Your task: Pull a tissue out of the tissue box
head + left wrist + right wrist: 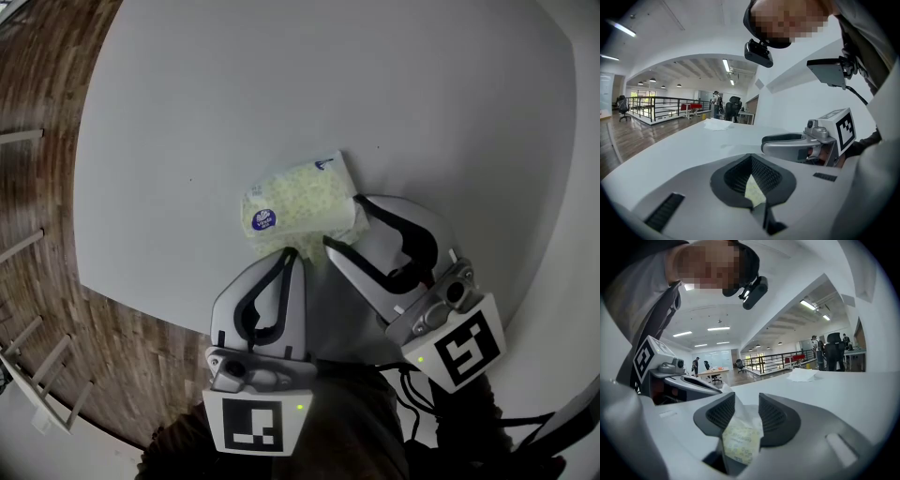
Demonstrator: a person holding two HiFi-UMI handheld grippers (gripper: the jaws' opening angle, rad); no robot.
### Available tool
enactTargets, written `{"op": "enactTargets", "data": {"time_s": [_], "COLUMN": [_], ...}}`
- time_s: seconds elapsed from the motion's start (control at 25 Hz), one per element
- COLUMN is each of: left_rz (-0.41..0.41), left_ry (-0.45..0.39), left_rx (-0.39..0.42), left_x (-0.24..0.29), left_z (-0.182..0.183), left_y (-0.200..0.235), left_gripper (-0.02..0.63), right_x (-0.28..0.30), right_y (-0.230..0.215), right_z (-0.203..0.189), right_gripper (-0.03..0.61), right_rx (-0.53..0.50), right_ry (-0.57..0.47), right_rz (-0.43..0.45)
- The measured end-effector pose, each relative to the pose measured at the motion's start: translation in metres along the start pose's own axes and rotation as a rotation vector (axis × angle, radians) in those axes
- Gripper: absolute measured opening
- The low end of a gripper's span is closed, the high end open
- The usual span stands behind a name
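Note:
A soft tissue pack, pale yellow-green with a blue round logo, lies on the white table. My left gripper is shut, its tips pinching the pack's near edge. A strip of the pack shows inside the hollow of its jaws. My right gripper stands open around the pack's right end. In the right gripper view the pack and a bit of white tissue sit between the spread pads without being pressed.
A loose white tissue lies farther out on the table and also appears in the left gripper view. The table's curved edge and the wooden floor lie to the left. A railing and distant people are beyond.

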State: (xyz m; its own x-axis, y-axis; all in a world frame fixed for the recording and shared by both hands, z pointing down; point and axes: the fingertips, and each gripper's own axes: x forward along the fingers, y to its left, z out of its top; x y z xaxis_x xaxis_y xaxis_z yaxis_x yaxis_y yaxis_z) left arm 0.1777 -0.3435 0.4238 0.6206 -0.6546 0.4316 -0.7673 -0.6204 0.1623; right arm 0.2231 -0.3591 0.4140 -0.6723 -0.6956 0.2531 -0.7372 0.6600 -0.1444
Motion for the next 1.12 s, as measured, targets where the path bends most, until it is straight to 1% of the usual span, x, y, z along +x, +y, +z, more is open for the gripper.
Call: {"op": "enactTargets", "data": {"time_s": [0.04,0.08,0.12,0.2,0.32,0.56,0.72,0.8,0.88,1.0,1.12], "left_rz": [-0.005,-0.009,-0.012,-0.016,-0.026,-0.035,-0.044,-0.04,-0.029,-0.011,0.002], "left_ry": [0.002,0.004,0.003,-0.002,-0.005,-0.01,-0.02,-0.043,-0.077,-0.116,-0.14], "left_rx": [0.001,0.002,0.002,0.002,0.018,0.043,-0.009,-0.021,-0.014,-0.029,-0.056], "left_x": [0.0,0.0,0.001,0.003,0.007,0.004,-0.009,-0.022,-0.038,-0.064,-0.111], "left_z": [-0.002,-0.003,-0.003,-0.003,-0.006,-0.002,0.013,0.029,0.048,0.07,0.083], "left_y": [-0.001,-0.002,-0.003,-0.003,0.0,0.002,0.002,0.003,0.004,0.005,0.013], "left_gripper": [-0.002,-0.002,-0.002,-0.002,-0.002,-0.002,-0.002,-0.002,-0.002,-0.002,-0.002], "right_x": [0.0,-0.002,-0.004,-0.006,-0.005,-0.014,-0.022,-0.025,-0.028,-0.03,-0.019], "right_y": [0.001,0.001,0.003,0.009,0.025,0.054,0.066,0.073,0.081,0.096,0.125], "right_z": [-0.001,-0.001,0.0,0.007,0.023,0.071,0.103,0.12,0.139,0.166,0.188], "right_gripper": [0.118,0.031,0.003,0.003,0.003,0.003,0.003,0.003,0.003,0.003,0.003], "right_rx": [-0.017,-0.028,-0.033,-0.04,-0.048,-0.062,-0.091,-0.102,-0.114,-0.14,-0.153], "right_ry": [0.007,0.011,0.01,-0.006,-0.041,-0.1,-0.143,-0.163,-0.184,-0.218,-0.22], "right_rz": [-0.014,-0.029,-0.038,-0.032,0.002,0.049,0.048,0.043,0.039,0.056,0.07]}}
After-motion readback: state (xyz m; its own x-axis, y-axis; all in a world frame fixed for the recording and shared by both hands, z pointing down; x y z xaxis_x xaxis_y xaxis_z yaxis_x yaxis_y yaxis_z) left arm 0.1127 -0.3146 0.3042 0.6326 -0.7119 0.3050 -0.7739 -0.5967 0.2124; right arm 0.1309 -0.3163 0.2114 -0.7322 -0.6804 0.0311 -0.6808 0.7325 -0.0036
